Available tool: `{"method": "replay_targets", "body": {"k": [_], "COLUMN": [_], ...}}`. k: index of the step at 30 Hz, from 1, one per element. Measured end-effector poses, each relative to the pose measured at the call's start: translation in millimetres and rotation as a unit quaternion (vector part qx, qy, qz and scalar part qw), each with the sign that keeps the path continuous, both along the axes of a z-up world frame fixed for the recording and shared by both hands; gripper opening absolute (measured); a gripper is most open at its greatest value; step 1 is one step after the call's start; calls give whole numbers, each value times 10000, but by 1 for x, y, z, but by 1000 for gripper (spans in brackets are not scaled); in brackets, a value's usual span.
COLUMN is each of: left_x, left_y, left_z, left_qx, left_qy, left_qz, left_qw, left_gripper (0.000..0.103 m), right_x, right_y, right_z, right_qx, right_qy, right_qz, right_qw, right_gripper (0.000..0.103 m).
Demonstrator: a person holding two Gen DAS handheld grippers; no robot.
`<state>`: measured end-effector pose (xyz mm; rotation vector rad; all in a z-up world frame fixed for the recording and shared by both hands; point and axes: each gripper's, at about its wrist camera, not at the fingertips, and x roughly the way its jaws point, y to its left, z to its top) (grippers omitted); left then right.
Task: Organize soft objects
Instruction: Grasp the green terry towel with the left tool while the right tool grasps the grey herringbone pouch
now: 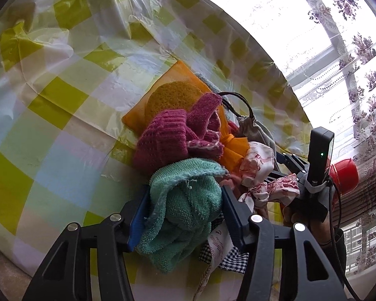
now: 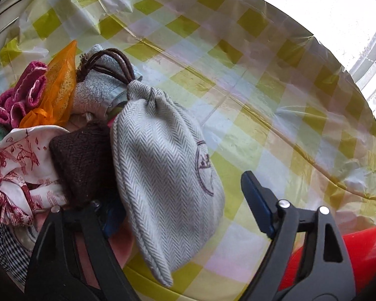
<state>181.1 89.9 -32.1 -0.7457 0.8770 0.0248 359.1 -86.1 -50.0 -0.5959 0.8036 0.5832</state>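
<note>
Teal towel between left tongs

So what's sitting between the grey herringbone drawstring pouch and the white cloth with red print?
A dark brown knitted piece lies between the pouch and printed cloth, in the right wrist view.

Layout from my two wrist cams: everything sits on the table, bunched in one pile. Left wrist view: towel nearest me, between the left gripper fingers. Knit piece right behind it, lying partly on the mesh bag, which is the farthest item. Printed cloth just right of the towel, with the checked cloth under both. Right gripper comes in from the pile's right side. Right wrist view: drawstring pouch on the pile's right edge, between the fingers, with bare table beyond. Bucket at the near right.
</note>
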Motion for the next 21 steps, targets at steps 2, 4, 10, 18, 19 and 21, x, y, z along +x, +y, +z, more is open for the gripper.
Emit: {"method": "replay_targets", "body": {"k": [2,4,10,18,19,21], "left_x": [-2,-5,-16,-37,-40,-45], "left_y": [0,1,2,1,0,-2], "left_z": [1,3,11,29,32,37], "left_qx": [16,49,191,732,798,915], "left_qy": [-22,-59,-170,-347,-386,-450], "left_qz": [41,100,312,667,685,720], "left_qw": [10000,9999,9992,9945,9937,9922], "left_gripper": [55,55,54,54,54,54], "right_x": [0,-5,-20,-56,-61,-71], "right_y": [-2,-4,-28,-68,-71,-76], "right_z": [-2,-2,6,17,18,18], "right_qx": [48,102,543,1107,1163,1252], "right_qy": [91,58,216,422,432,467], "right_qz": [-132,-202,-582,-1134,-1178,-1243], "right_qw": [9999,9997,9966,9865,9853,9832], "right_gripper": [58,54,52,48,47,47]}}
